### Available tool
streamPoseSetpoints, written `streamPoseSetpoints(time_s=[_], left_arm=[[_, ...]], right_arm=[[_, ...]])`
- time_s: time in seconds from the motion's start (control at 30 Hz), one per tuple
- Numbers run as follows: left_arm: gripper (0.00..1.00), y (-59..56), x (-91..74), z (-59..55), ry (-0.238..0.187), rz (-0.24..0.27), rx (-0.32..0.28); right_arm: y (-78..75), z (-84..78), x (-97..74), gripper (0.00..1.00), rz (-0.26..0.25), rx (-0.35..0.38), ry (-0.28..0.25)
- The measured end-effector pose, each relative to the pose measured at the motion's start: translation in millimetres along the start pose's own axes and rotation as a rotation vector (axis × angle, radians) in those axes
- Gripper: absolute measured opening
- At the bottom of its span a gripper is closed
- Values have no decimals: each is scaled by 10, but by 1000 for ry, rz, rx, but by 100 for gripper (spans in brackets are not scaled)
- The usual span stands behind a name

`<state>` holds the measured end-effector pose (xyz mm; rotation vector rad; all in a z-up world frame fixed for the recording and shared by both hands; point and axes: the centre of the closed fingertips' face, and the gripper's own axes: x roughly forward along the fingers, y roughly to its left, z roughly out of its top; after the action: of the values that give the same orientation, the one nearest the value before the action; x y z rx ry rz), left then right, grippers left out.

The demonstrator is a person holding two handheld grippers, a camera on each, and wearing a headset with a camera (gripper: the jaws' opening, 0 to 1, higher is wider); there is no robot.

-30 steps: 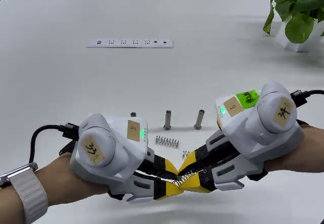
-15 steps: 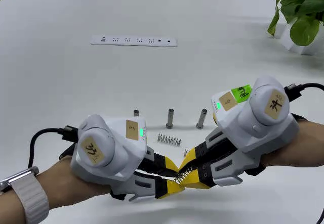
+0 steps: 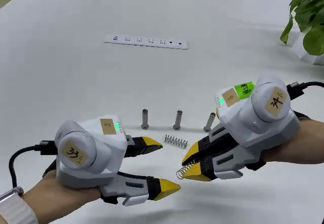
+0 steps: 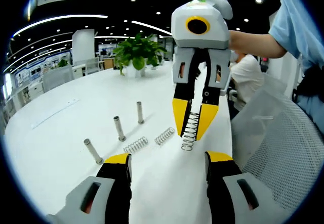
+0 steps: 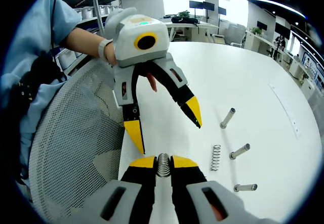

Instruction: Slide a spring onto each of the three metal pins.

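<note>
Spring (image 3: pixel 180 173) clamped between the closed yellow-tipped jaws of the right gripper (image 3: pixel 185 169), sticking out past the tips just above the white table (image 3: pixel 66 82) on the near right. The right gripper view shows this spring end-on, pinched tight between the two tips. The left gripper (image 3: pixel 166 166) is on the near left, its jaws spread wide and holding nothing. Its tips point right toward the right gripper's tips, near them but apart.

Three metal pins stand upright in a row across the table just beyond the grippers: the left pin (image 3: pixel 145 119), the middle pin (image 3: pixel 178 120) and the right pin (image 3: pixel 210 122). The right pin is close beside the right gripper's body. All three pins are bare.

A loose spring (image 3: pixel 175 141) lies flat on the table just on the near side of the middle pin, between the two grippers. In the left gripper view a second loose spring (image 4: pixel 164 135) lies close beside it, further right and nearer the right gripper.

Far back on the table lies a white power strip (image 3: pixel 147 41), and a potted plant (image 3: pixel 310 19) stands at the far right corner. In the right gripper view a mesh chair back (image 5: pixel 71 133) shows behind the left gripper, beside the person's blue sleeve (image 5: pixel 55 16)
</note>
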<state>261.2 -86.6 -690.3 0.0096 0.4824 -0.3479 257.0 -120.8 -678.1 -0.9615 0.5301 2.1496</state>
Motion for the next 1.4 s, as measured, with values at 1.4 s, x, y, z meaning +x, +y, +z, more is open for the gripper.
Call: streamPoseSetpoints(time_s=[1.4], left_arm=[[100,336,-199,-258,57,214,-111]], right_arm=[[-1147,687,124,12,-28,-411,278]])
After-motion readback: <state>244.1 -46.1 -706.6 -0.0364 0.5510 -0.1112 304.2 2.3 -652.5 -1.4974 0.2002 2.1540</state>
